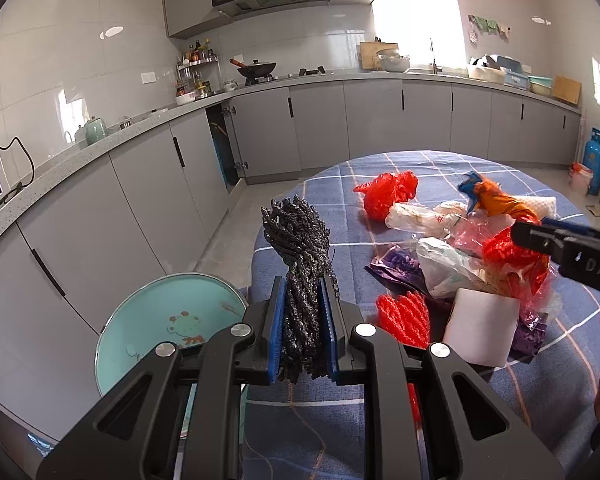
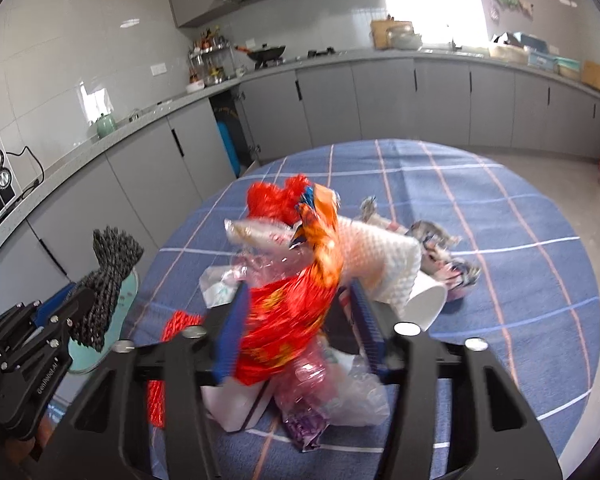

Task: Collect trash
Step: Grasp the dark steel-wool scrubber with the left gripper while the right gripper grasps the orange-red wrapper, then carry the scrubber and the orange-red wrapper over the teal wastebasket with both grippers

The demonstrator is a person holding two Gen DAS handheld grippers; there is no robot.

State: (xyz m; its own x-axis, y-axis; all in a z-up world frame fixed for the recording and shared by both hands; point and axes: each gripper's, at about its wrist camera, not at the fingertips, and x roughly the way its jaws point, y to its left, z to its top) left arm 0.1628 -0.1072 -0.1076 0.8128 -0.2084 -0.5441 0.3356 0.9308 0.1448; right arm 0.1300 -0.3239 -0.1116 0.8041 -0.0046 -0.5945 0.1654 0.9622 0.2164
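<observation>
Your left tongs (image 1: 303, 320) are clamped on a bundle of black knotted cord (image 1: 302, 264), the blue pads pressed against both its sides; the bundle stands upright between them and fans out above the tips. It hangs off the left edge of the table (image 1: 420, 168), above a pale green round bin (image 1: 140, 320) with a cartoon print that sits on the floor just left of the table.

Your right tongs (image 2: 300, 320) straddle a crumpled red and orange wrapper (image 2: 288, 320) at the near side of the trash heap. The left pad looks to be against it, while a gap shows at the right pad, so you have no firm hold there; the view is blurred.

The rest of the trash lies in a heap in the middle of the blue checked table: a red plastic bag (image 1: 386, 194) at the far side, a white paper cup (image 1: 482, 326) on its side near you, a red cord bundle (image 1: 404, 318) just left of the cup, clear and white plastic bags (image 1: 444, 268), and purple wrappers (image 1: 396, 268) underneath.
</observation>
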